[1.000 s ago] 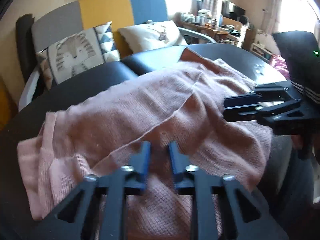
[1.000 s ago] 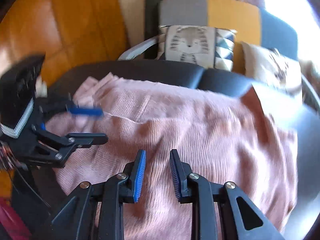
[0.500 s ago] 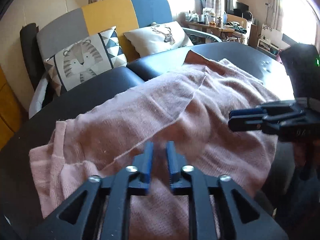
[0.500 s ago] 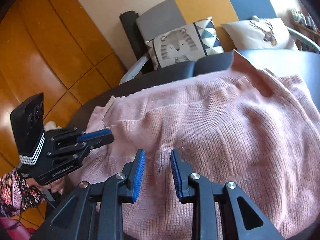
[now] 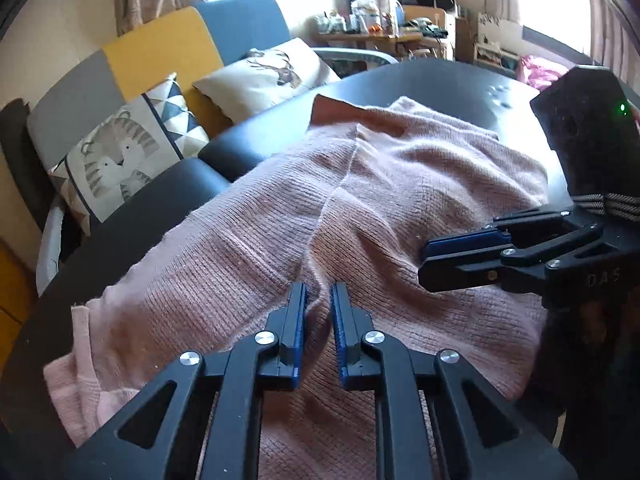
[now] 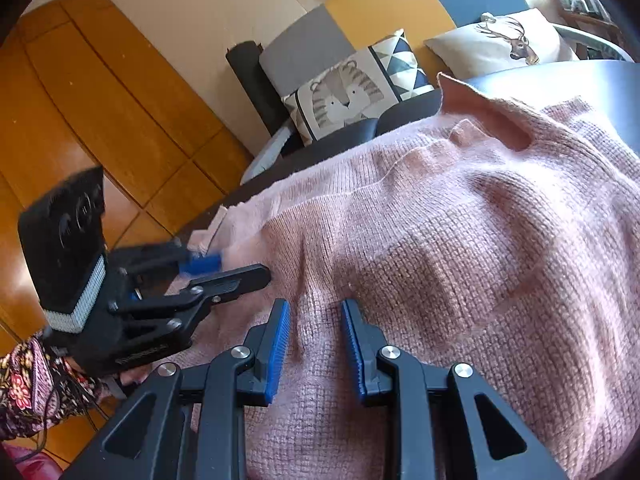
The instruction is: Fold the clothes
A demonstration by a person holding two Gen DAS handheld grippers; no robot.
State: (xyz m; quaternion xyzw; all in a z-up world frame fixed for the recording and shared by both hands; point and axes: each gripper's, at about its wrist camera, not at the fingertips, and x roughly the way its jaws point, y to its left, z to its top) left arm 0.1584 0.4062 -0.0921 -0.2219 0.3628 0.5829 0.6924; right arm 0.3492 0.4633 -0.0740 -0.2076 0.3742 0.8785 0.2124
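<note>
Pink sweater [image 5: 400, 208] lies spread over the dark counter [image 5: 440, 80], mid-frame, rumpled; no neat fold yet, so most work's left. Your left claw [image 5: 319, 300] has just been closing, pinching a ridge of knit. Right claw [image 6: 316, 320] is parted over the sweater, not gripping.

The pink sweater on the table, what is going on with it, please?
A person with a gripper in each hand is folding a pink sweater that lies spread over a dark table. The left gripper has just been closing its jaws, and a raised fold of the knit sits pinched between them. The right gripper is low over the sweater beside it, jaws open, gripping nothing yet.
</note>
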